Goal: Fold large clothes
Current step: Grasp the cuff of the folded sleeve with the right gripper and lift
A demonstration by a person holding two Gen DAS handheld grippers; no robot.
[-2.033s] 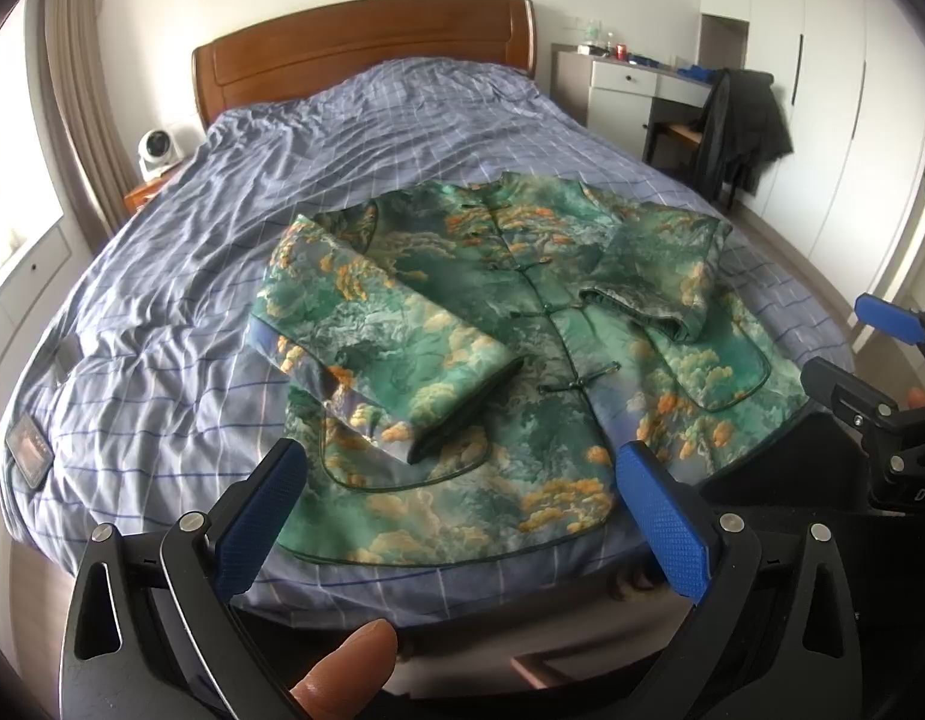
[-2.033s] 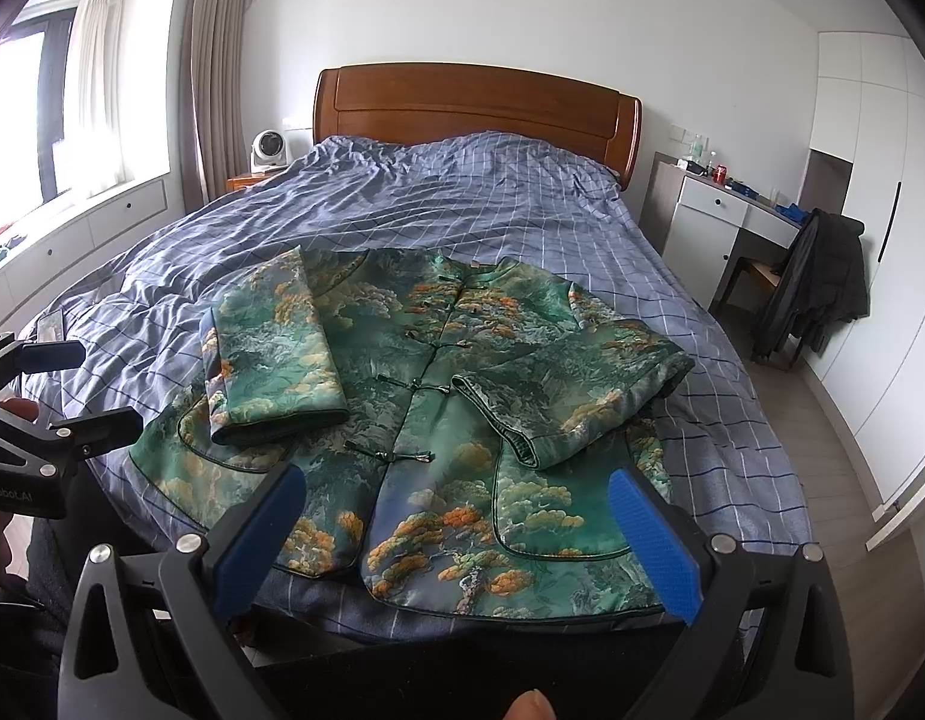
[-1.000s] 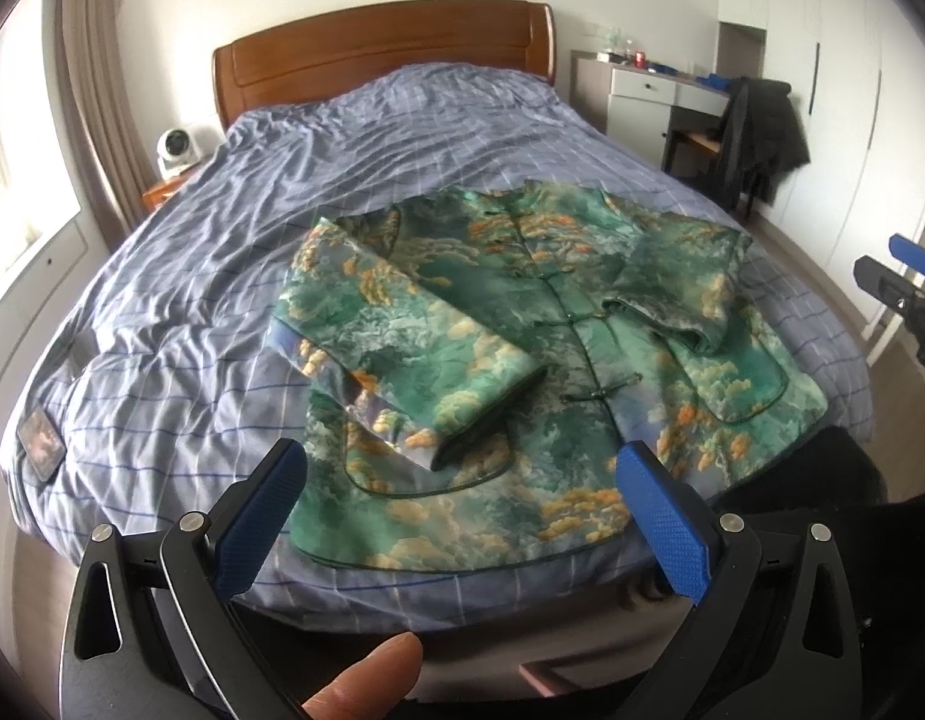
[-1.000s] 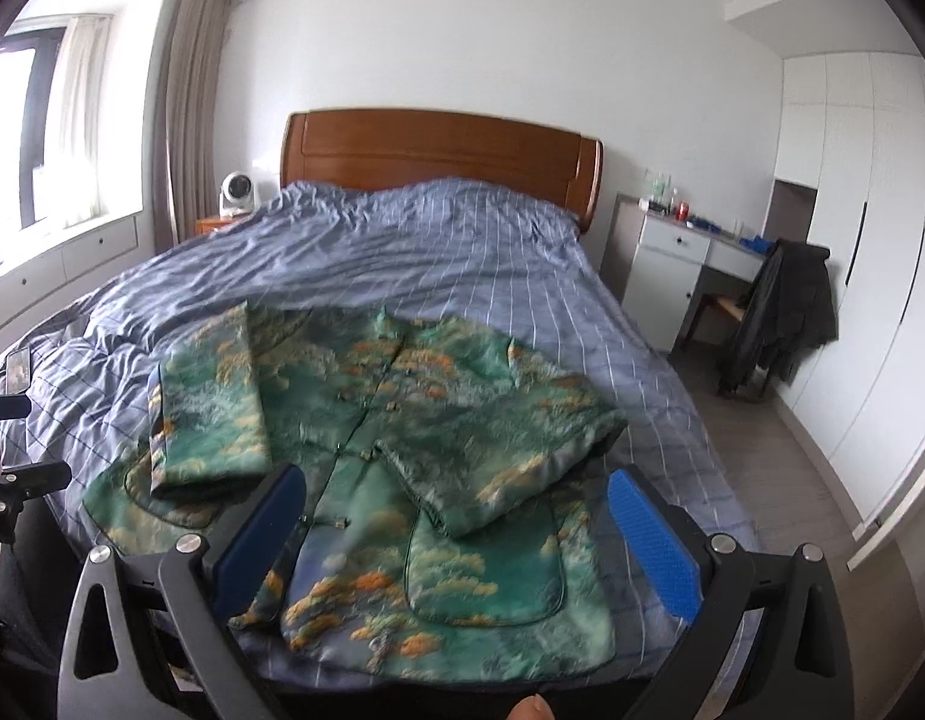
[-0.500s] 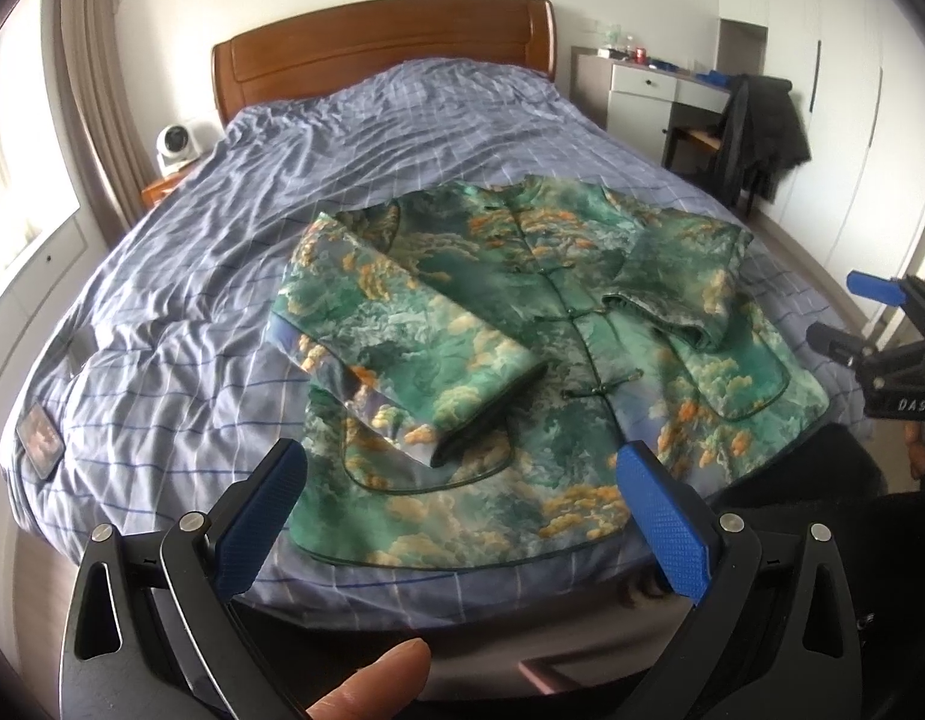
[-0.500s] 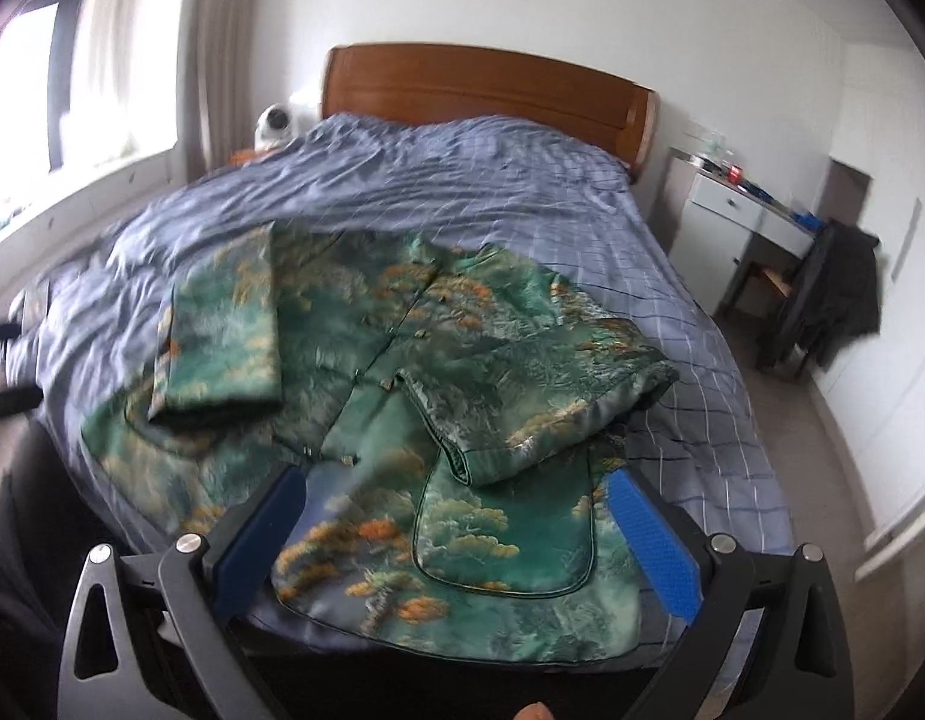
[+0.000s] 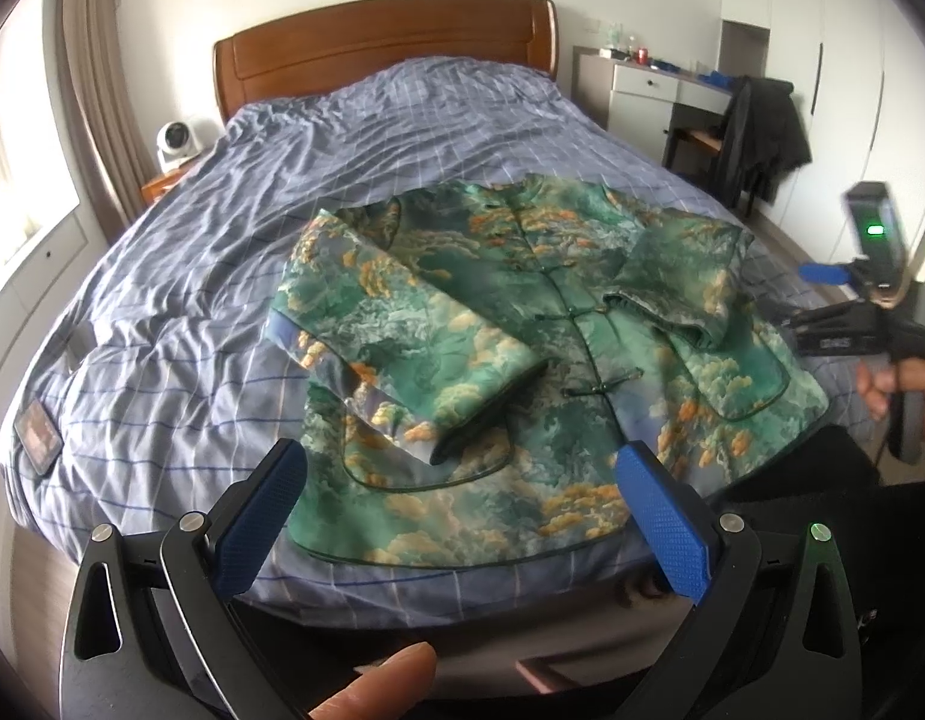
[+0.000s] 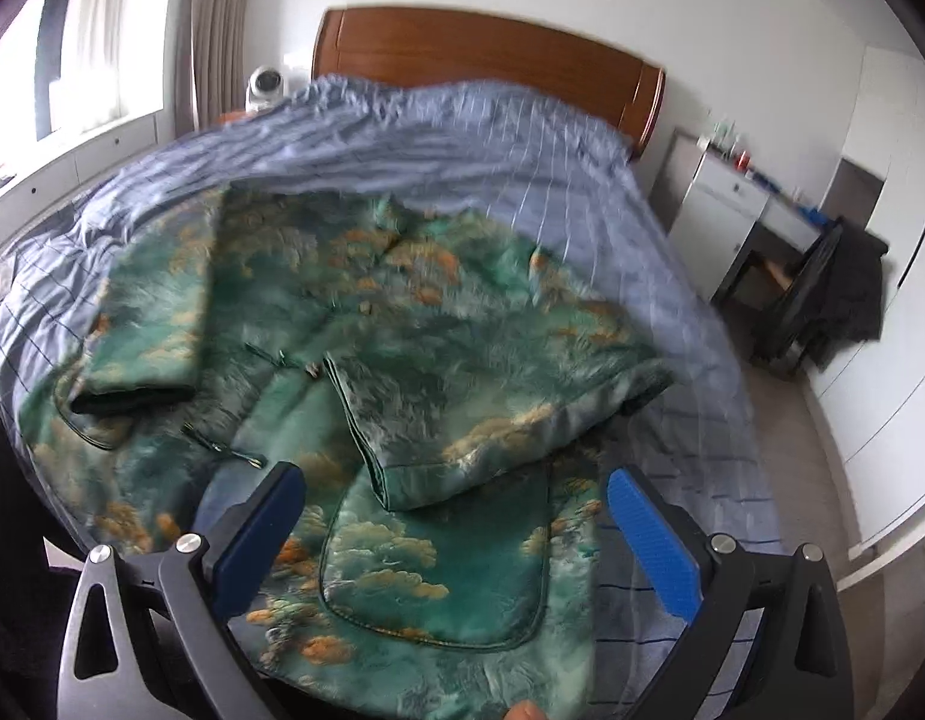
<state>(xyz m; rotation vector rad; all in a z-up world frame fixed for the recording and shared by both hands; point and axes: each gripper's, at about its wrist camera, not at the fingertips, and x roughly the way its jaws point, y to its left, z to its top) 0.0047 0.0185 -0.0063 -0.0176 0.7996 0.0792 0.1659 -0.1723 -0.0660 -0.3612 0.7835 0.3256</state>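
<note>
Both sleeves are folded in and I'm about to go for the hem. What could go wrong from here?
The jacket hem lies right at the bed's foot edge, so a pull toward you may drag it off. The folded sleeves rest loose and could slide open when the hem lifts. The right hand-held gripper view is blurred, so aiming may be off.

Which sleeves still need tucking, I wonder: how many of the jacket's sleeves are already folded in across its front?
2. The left sleeve lies folded over the jacket front on the person's left; the right sleeve is folded in on the right. Neither hidden.
</note>
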